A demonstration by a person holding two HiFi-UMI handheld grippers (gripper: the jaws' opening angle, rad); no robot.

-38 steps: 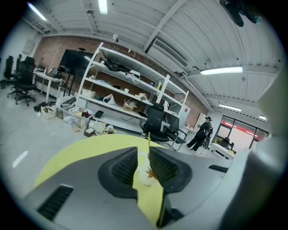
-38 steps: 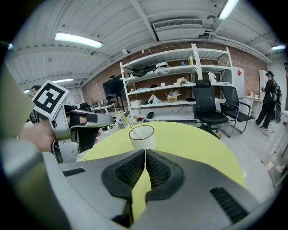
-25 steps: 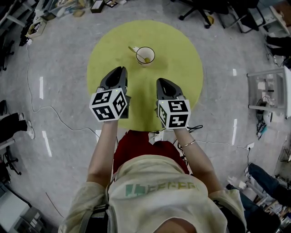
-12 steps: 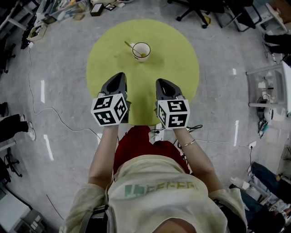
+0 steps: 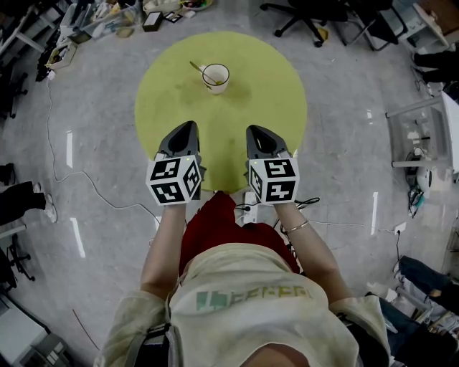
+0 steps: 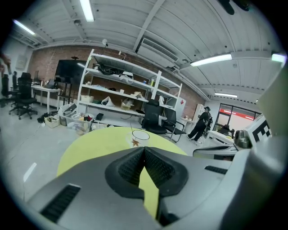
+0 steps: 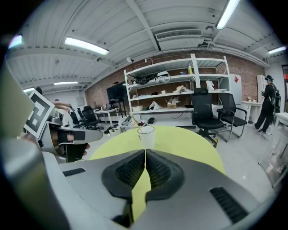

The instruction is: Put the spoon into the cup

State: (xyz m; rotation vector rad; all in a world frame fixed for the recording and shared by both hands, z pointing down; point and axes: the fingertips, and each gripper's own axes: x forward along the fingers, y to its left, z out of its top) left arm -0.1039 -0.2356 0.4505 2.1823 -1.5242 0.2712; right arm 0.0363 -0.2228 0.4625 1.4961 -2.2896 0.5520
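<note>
A white cup [image 5: 216, 76] stands on the far part of a round yellow-green table [image 5: 179, 107]. A spoon [image 5: 197, 69] sits in the cup, its handle sticking out over the rim to the left. The cup [image 6: 140, 135] shows small ahead in the left gripper view, and as a pale cup [image 7: 146, 136] in the right gripper view. My left gripper [image 5: 182, 134] and right gripper [image 5: 259, 136] hang side by side over the table's near edge, well short of the cup. Both are shut with nothing between the jaws.
Grey floor surrounds the table, with cables [image 5: 79, 175] trailing at the left. Office chairs [image 5: 308, 18] stand beyond the table. Shelving [image 7: 180, 90] and bins line the back wall. A white rack [image 5: 430, 143] stands at the right.
Both grippers have drawn back toward the near edge of the table, so the cup with the spoon lies farther ahead. Both stay shut.
</note>
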